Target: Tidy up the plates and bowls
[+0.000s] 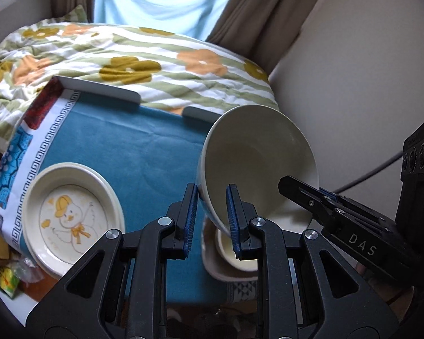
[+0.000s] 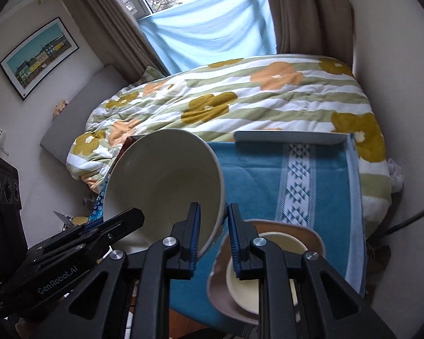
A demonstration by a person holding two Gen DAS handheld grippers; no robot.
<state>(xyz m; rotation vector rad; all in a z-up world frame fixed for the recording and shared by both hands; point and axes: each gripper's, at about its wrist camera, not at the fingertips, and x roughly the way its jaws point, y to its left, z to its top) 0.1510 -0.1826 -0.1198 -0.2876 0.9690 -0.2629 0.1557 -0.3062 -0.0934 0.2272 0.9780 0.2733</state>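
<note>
A large cream bowl (image 1: 257,158) is tilted up above the blue-clothed tray, held by both grippers on opposite rims; it also shows in the right wrist view (image 2: 166,180). My left gripper (image 1: 212,217) is shut on its near rim. My right gripper (image 2: 213,228) is shut on its other rim and shows in the left wrist view (image 1: 311,197). Under the bowl a small cream dish (image 2: 248,279) sits in a brown plate (image 2: 299,231). A duck-print plate (image 1: 70,217) lies at the tray's left.
The tray (image 1: 99,87) with the blue cloth (image 1: 127,152) rests against a flowered quilt (image 1: 155,56) on a bed. A white wall (image 1: 353,84) is close on the right. Snack packets (image 1: 5,279) lie at the lower left.
</note>
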